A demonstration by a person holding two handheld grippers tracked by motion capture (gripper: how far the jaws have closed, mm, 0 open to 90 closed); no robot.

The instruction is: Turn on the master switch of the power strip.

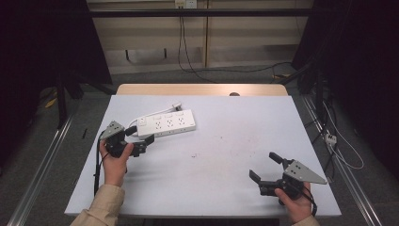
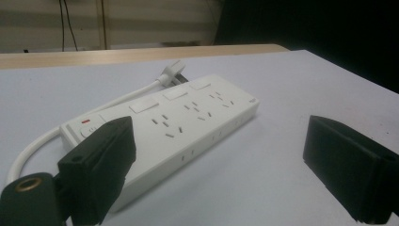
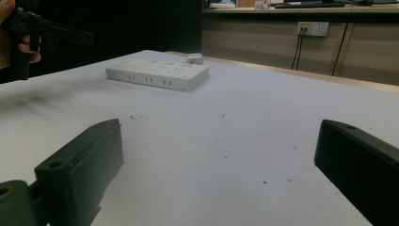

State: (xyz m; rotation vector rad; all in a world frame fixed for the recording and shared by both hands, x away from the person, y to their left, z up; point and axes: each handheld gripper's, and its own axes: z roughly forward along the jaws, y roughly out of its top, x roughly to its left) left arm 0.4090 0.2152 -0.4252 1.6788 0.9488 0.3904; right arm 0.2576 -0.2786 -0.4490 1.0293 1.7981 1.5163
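Observation:
A white power strip (image 1: 167,123) lies on the white table (image 1: 226,188) at the back left, its cord looping round to a plug (image 1: 177,106) behind it. My left gripper (image 1: 140,139) is open just in front of the strip's switch end, with nothing between its jaws. In the left gripper view the power strip (image 2: 188,117) lies just ahead of my left gripper (image 2: 226,174), its near end behind the left jaw. My right gripper (image 1: 265,167) stands open and empty near the front right. The right gripper view shows my right gripper (image 3: 221,174) over bare table, with the power strip (image 3: 157,73) far off.
A wooden strip (image 1: 202,89) runs along the table's far edge. Small dark marks (image 1: 194,155) dot the table's middle. Cables trail over the floor (image 1: 339,146) to the right. A wall socket (image 3: 316,28) sits beyond the table. Dark curtains flank both sides.

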